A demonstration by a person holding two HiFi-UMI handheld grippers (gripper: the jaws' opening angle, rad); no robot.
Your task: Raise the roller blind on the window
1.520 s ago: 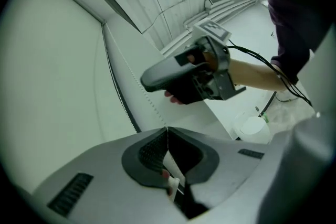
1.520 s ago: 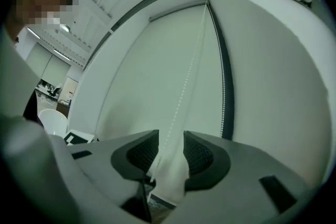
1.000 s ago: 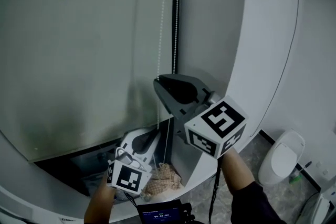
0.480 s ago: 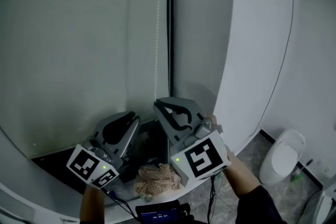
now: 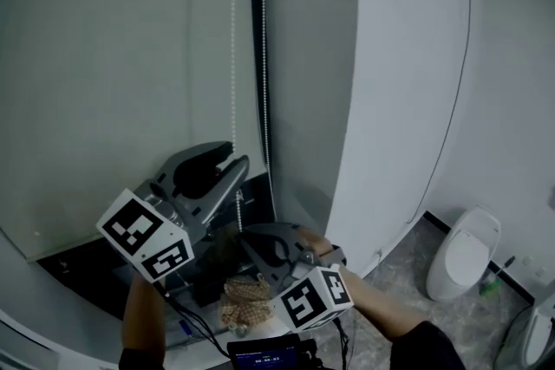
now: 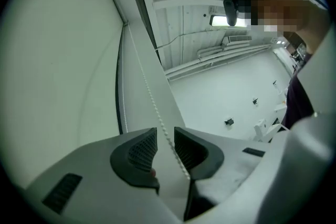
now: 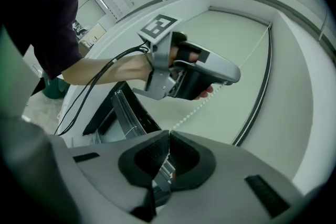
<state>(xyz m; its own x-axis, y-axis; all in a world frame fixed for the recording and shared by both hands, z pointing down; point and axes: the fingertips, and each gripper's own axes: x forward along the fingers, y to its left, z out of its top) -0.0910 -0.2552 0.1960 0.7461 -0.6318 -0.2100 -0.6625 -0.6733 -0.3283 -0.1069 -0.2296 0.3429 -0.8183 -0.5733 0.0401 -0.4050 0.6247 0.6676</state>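
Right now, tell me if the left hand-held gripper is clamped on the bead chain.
No: the left hand-held gripper stands open, the bead chain running through the gap between its pads.

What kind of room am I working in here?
Probably a bathroom or washroom: a white toilet stands on the stone-patterned floor at the right, and a roller blind with its bead chain hangs at the left.

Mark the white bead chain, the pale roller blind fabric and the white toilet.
white bead chain (image 5: pixel 234 56), head view, straight hanging stretch.
pale roller blind fabric (image 5: pixel 113 56), head view, bare middle.
white toilet (image 5: pixel 466 247), head view, top.
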